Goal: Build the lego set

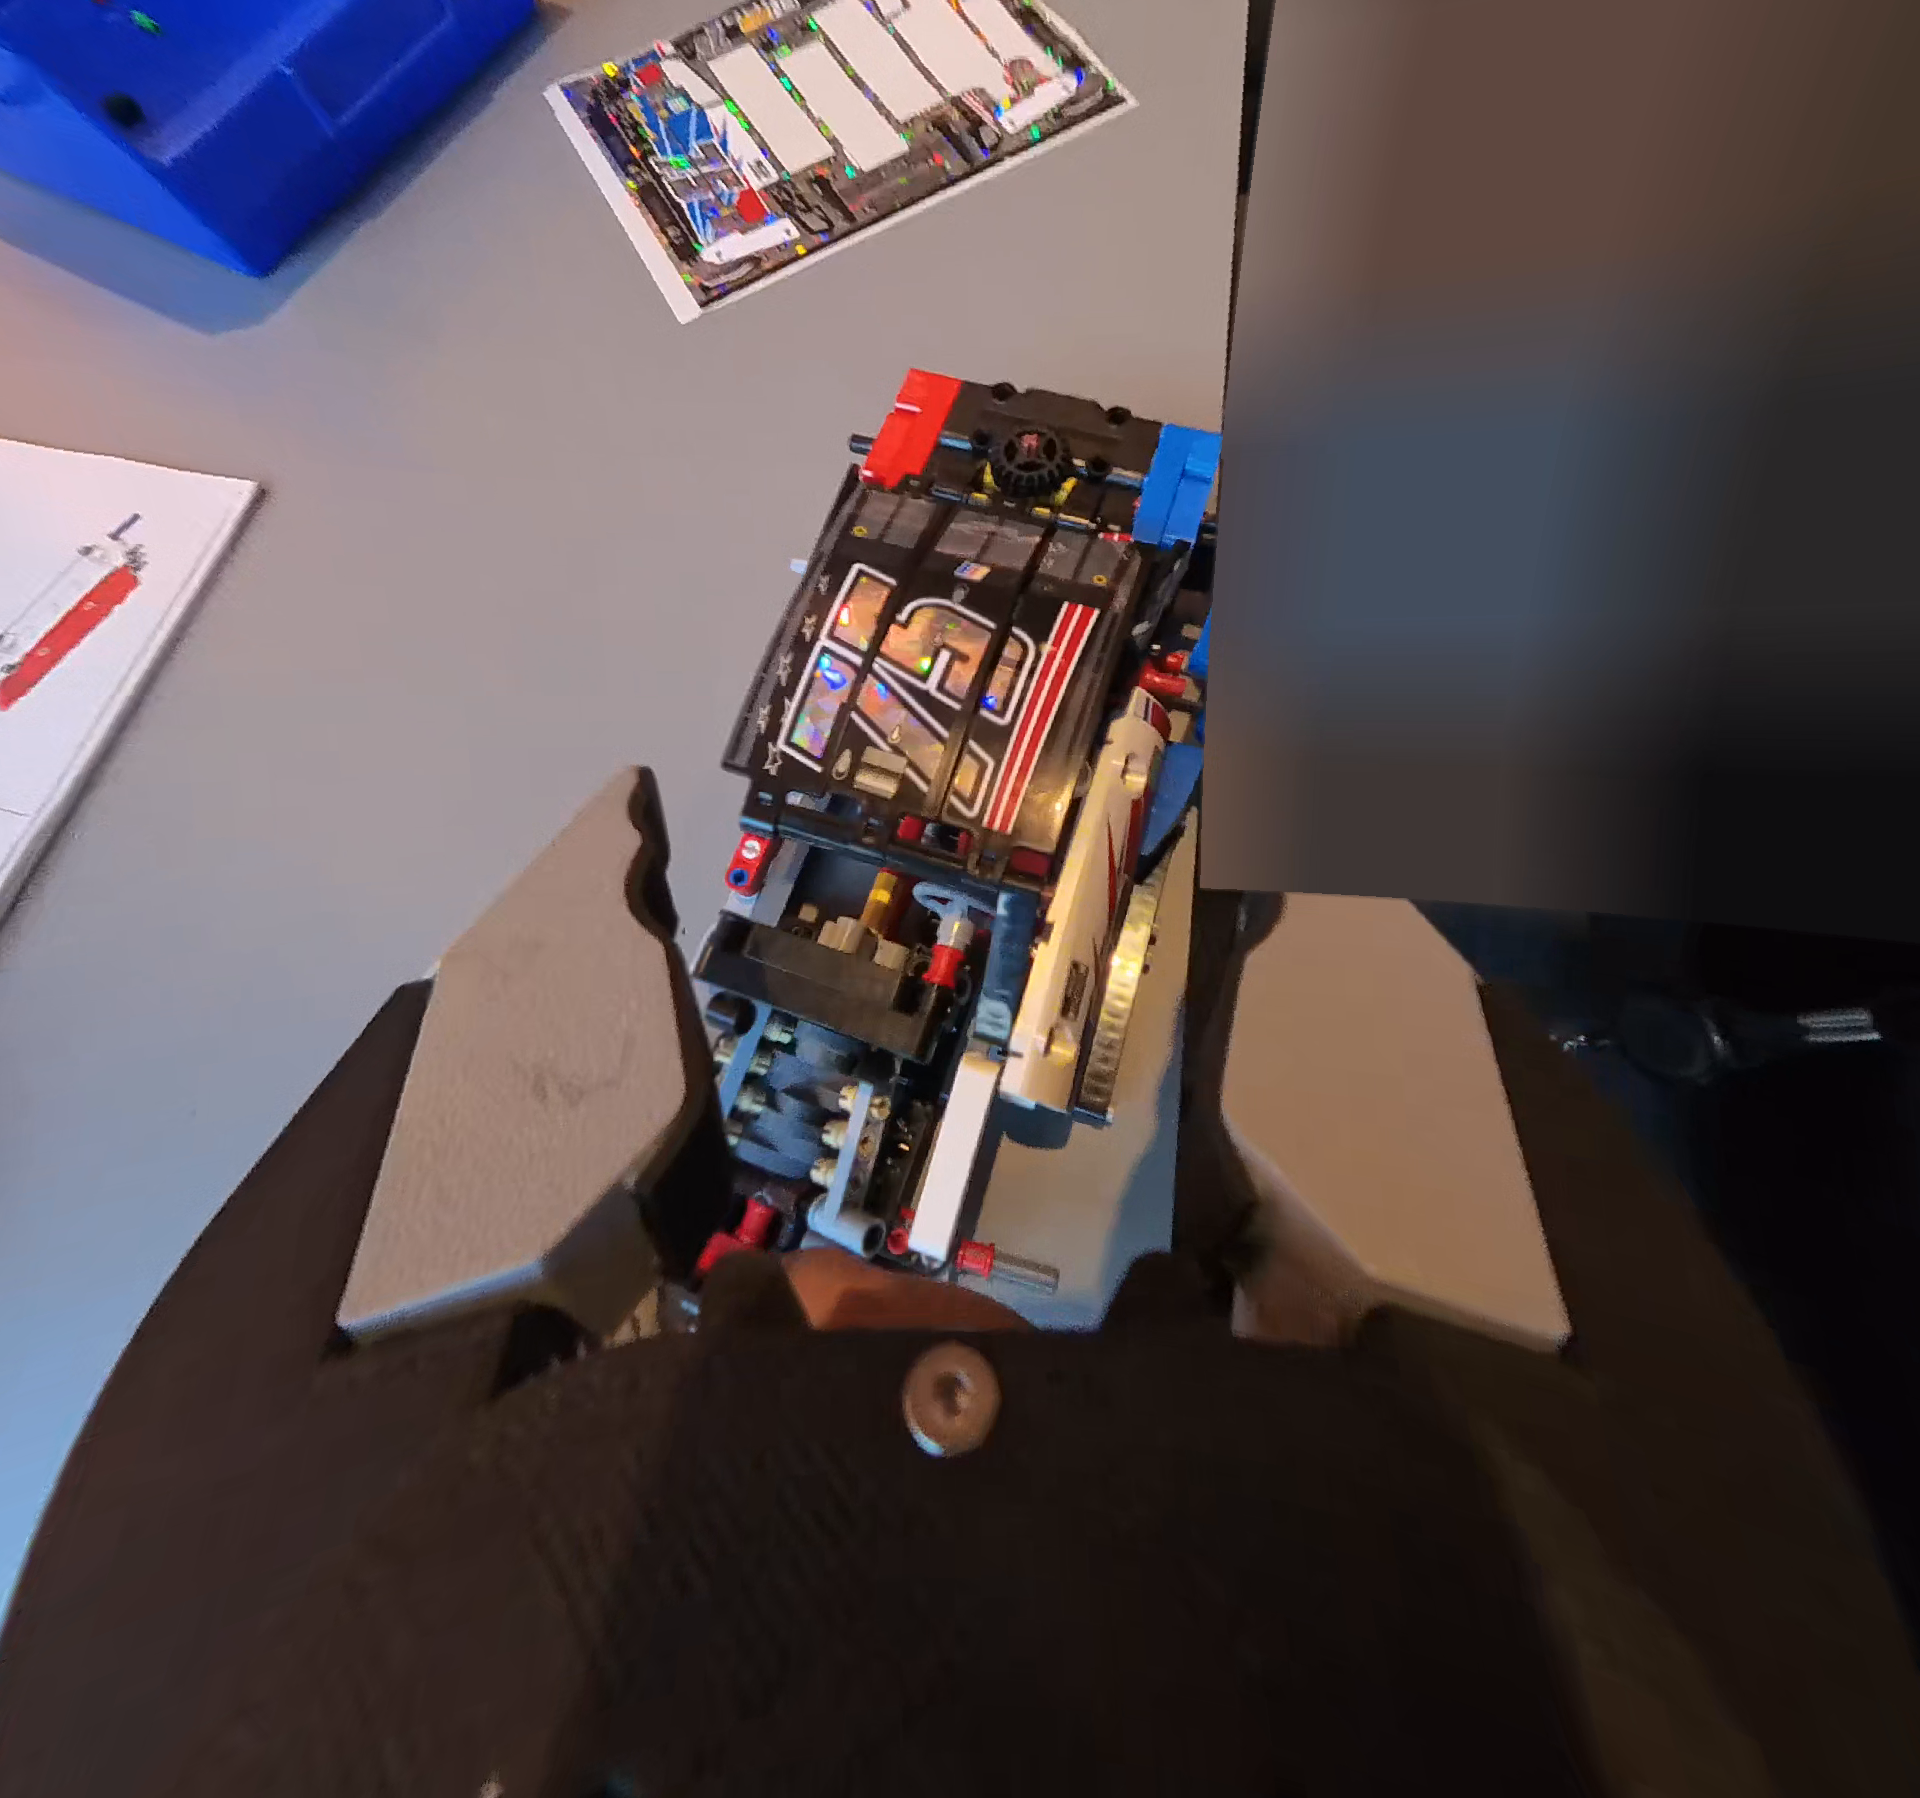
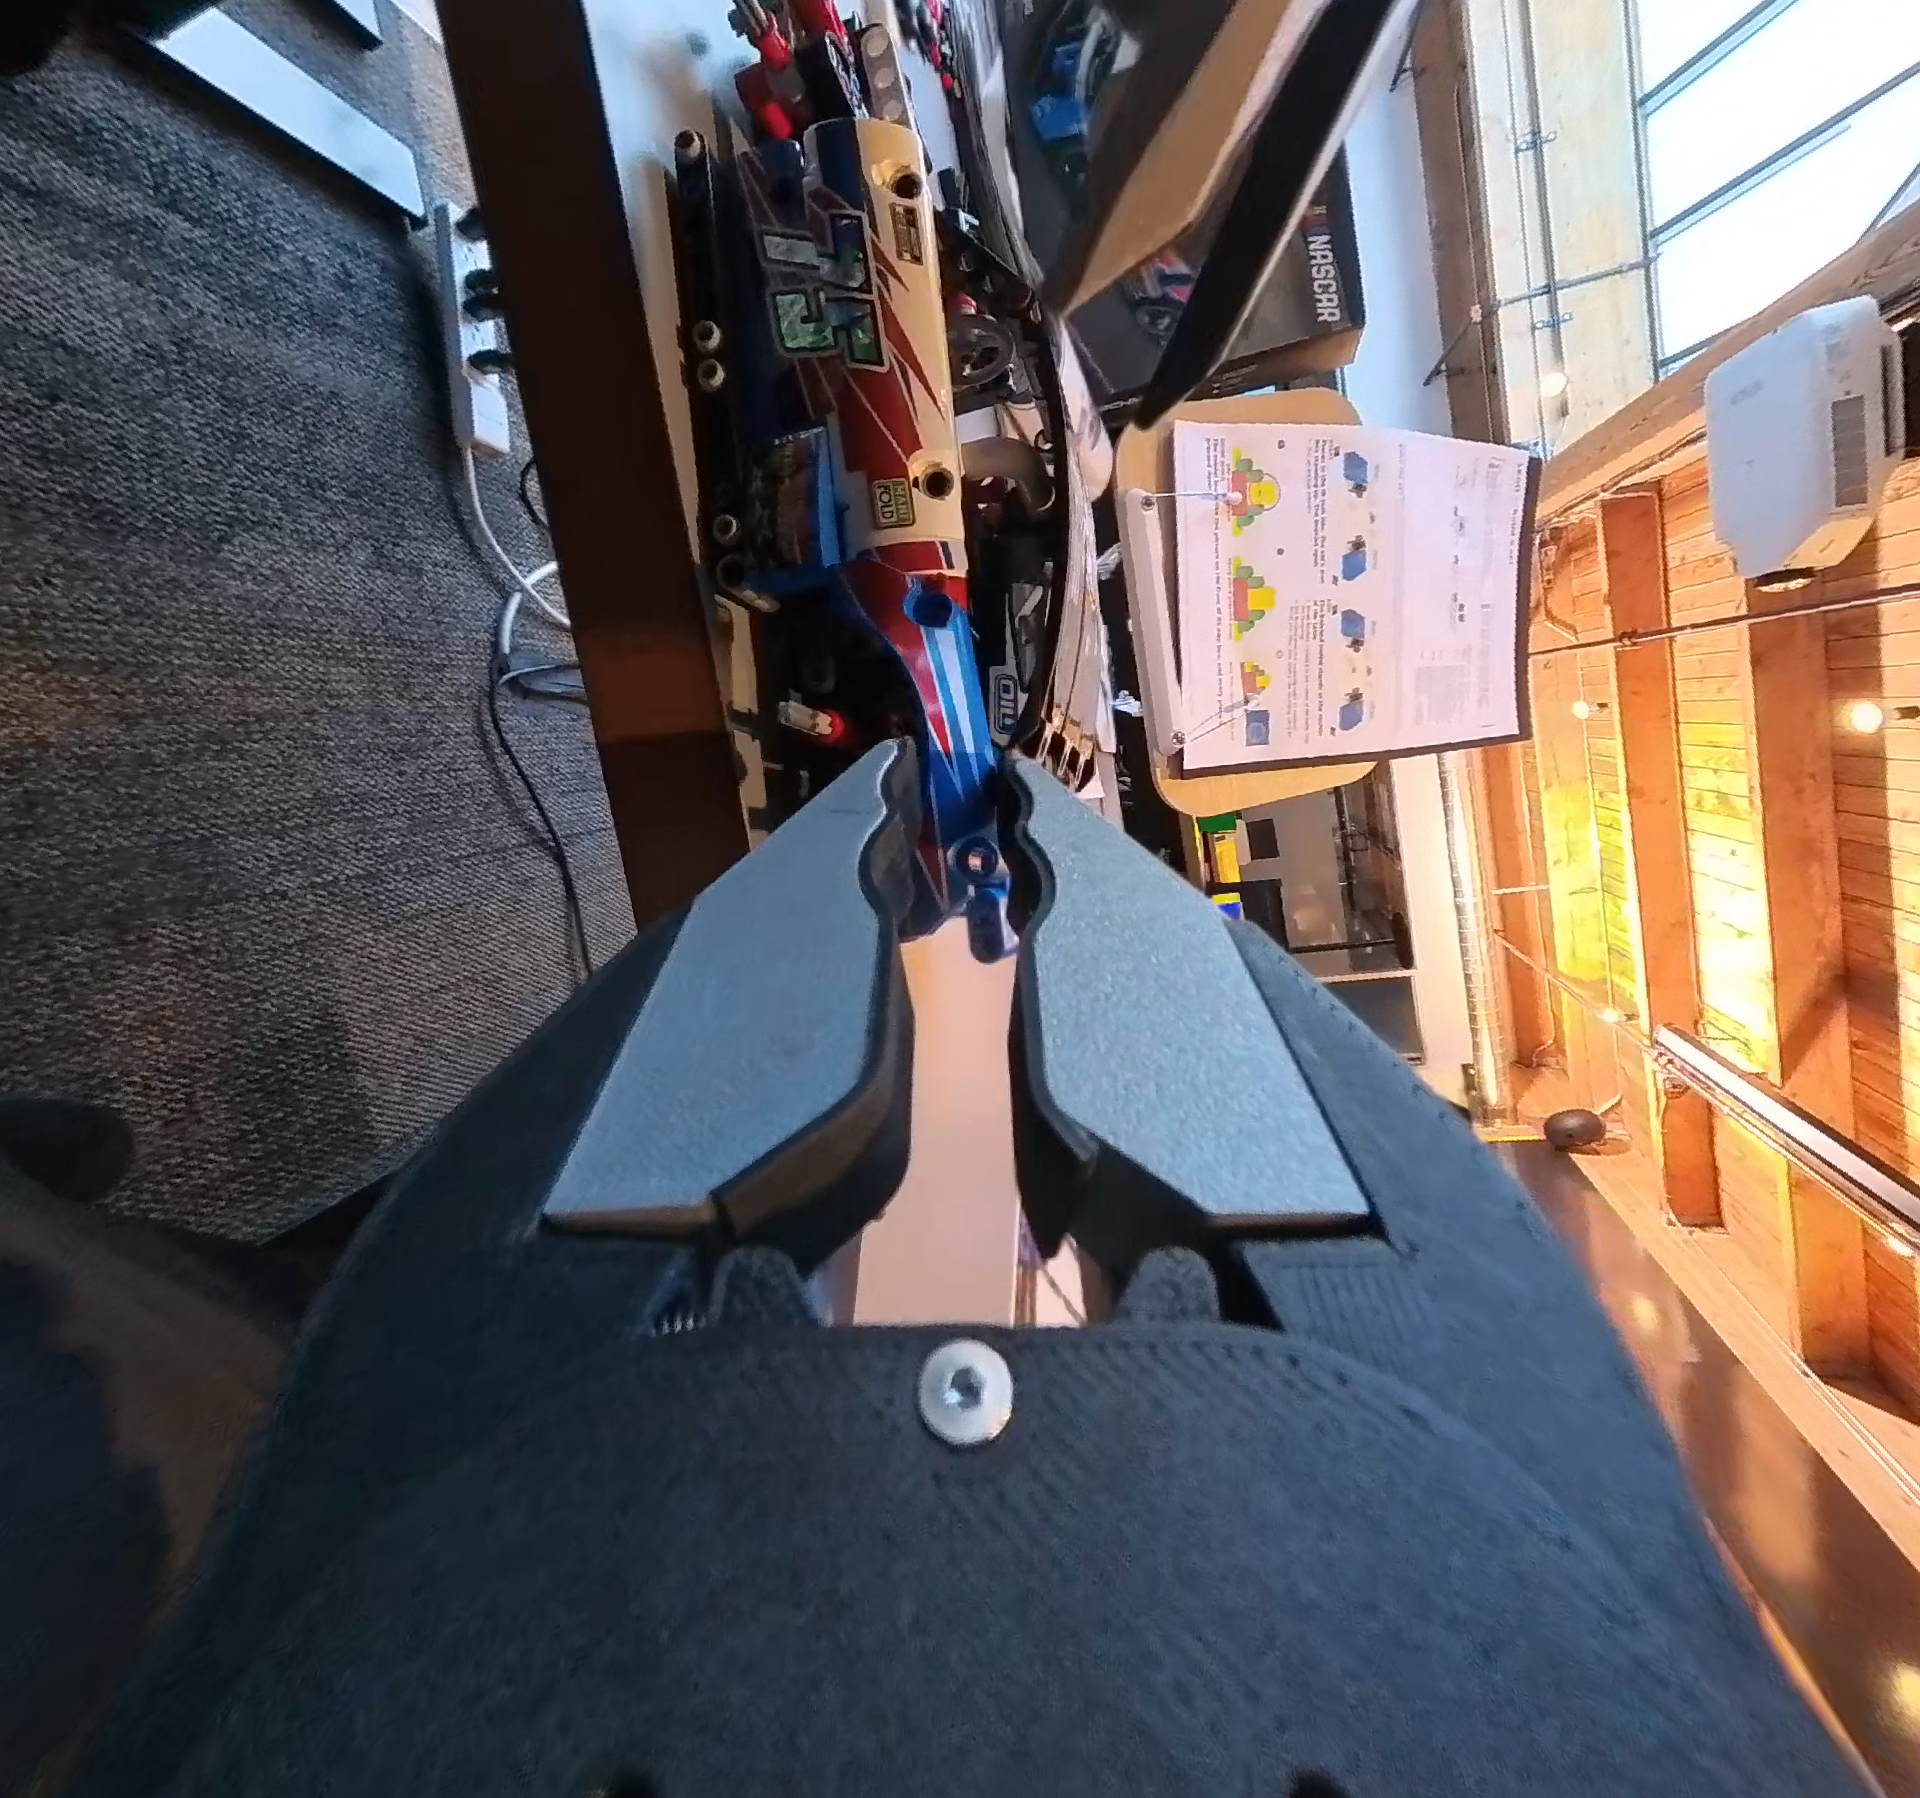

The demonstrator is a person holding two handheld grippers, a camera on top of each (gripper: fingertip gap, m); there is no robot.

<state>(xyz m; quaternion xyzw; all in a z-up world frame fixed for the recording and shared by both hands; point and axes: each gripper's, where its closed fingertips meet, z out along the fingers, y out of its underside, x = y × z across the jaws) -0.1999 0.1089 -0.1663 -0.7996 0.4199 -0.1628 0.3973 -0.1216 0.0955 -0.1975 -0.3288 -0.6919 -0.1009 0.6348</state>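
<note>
Two views, one lego car. Left wrist view: car (image 1: pixel 935 813) at frame centre on grey table (image 1: pixel 416 522), long axis running from lower centre up-frame, black stickered roof up; left gripper (image 1: pixel 914 969) fingers spread wide, straddling its near end. Blue bin (image 1: pixel 239 55), upper left, holds a few small loose pieces; sticker sheet (image 1: pixel 842 107) top centre; instruction booklet (image 1: pixel 94 626) left edge. Right wrist view: car side panel (image 2: pixel 883 377) runs up-frame; right gripper (image 2: pixel 961 844) fingers narrow, pinching the blue end piece (image 2: pixel 971 813). Only here: box (image 2: pixel 1247 273), instruction sheet (image 2: pixel 1351 595).

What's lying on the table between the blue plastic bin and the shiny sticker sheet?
Nothing: in the left wrist view, only bare grey tabletop separates the blue plastic bin from the holographic sticker sheet.
</note>
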